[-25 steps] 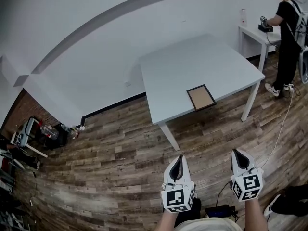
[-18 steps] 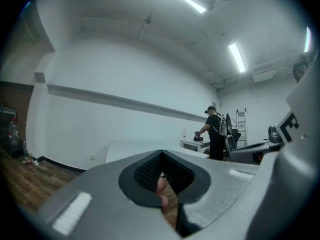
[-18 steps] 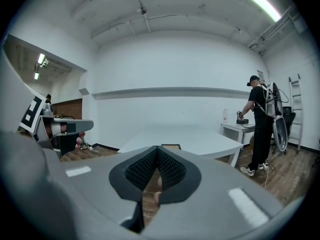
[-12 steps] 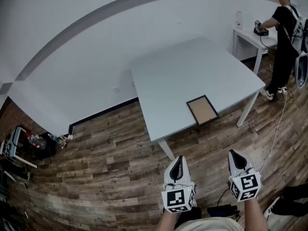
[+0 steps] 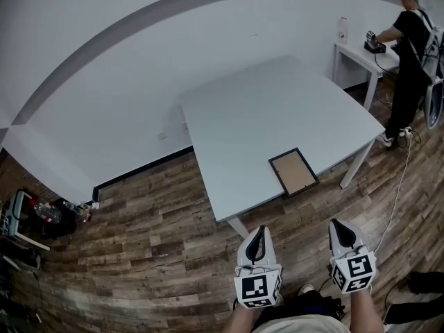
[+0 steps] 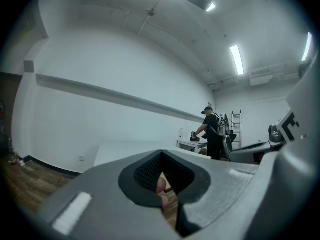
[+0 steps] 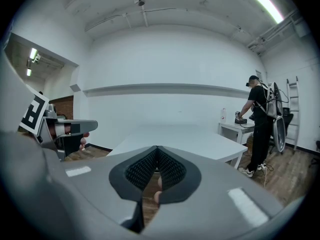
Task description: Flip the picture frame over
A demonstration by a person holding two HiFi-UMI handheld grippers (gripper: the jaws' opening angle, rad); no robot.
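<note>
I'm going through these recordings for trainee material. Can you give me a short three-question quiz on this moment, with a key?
1. True or false: the picture frame lies flat on the table, near its front edge.
2. Where are the left gripper and right gripper? A: on the frame. B: over the wooden floor, short of the table. C: above the table's middle.
3. What is between the right gripper's jaws?
Key: 1 true. 2 B. 3 nothing; they are shut.

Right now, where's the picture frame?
Head view, right of centre: the picture frame lies flat on the light grey table, about midway along its near edge.
</note>
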